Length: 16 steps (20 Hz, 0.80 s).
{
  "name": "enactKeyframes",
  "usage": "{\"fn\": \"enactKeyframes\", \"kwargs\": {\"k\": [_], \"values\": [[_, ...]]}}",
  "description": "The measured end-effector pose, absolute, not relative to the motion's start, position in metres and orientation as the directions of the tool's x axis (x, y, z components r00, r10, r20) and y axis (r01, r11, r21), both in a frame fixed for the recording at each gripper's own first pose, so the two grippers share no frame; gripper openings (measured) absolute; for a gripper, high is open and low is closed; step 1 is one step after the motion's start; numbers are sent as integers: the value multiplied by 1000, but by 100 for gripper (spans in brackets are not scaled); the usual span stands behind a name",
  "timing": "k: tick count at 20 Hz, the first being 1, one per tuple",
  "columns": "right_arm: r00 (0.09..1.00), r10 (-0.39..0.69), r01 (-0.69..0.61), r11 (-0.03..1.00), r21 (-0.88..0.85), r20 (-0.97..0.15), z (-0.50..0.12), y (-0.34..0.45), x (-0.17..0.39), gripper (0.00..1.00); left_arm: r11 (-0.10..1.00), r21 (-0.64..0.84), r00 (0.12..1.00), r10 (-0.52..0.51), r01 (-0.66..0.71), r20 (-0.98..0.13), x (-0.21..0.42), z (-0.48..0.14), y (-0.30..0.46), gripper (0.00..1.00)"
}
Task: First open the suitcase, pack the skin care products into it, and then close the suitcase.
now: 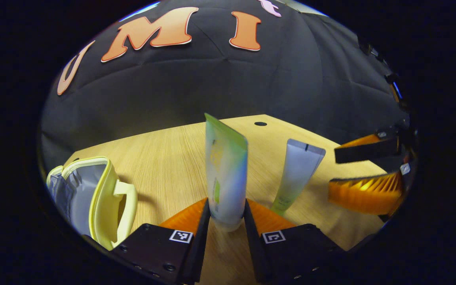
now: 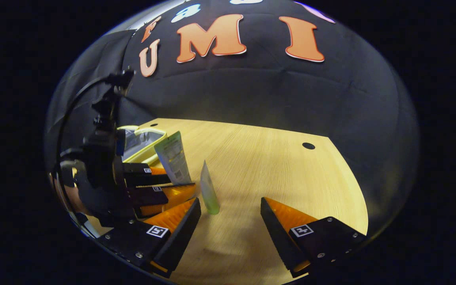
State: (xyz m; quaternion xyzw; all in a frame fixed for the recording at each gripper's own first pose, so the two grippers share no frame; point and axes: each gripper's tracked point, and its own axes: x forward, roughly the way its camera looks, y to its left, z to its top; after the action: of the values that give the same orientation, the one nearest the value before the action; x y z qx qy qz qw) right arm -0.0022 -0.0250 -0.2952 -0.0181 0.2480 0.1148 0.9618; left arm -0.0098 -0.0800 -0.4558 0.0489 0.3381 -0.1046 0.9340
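Note:
My left gripper (image 1: 227, 215) is shut on a white and green skin care tube (image 1: 225, 174), held upright just above the wooden table (image 1: 164, 158). From the right gripper view, that same gripper (image 2: 172, 180) holds the tube (image 2: 172, 156) at the left. A second, smaller pale tube with a green cap (image 1: 297, 174) stands cap-down on the table to the right of it. My right gripper (image 2: 230, 215) is open, and the small tube (image 2: 209, 190) stands just ahead of its left finger. The yellow suitcase (image 1: 93, 194) lies open at the left, grey lining showing.
The table has a round cable hole (image 1: 260, 124) near its far edge. The right gripper's orange fingers (image 1: 364, 190) reach in at the right of the left gripper view. Black cloth wall stands behind the table.

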Motion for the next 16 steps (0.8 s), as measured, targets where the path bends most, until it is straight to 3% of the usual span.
{"fn": "enactKeyframes", "kwargs": {"k": [4,7,9,15,16], "values": [[829,271,-273,960,68,-490,-310,-9,12,97,988,-21,766,-131,152,-630,-10,-436,-69,46],[821,303,-285,952,114,-483,-317,6,22,95,992,28,797,-79,120,-599,-2,-411,-50,46],[811,325,-291,946,145,-487,-325,14,27,89,995,29,807,-62,97,-587,-3,-394,-41,46],[789,345,-239,935,264,-508,-338,32,36,51,998,58,817,14,24,-576,-16,-360,-2,46],[791,337,-222,936,275,-510,-341,32,35,35,998,64,817,26,14,-576,-19,-358,4,46]]}}
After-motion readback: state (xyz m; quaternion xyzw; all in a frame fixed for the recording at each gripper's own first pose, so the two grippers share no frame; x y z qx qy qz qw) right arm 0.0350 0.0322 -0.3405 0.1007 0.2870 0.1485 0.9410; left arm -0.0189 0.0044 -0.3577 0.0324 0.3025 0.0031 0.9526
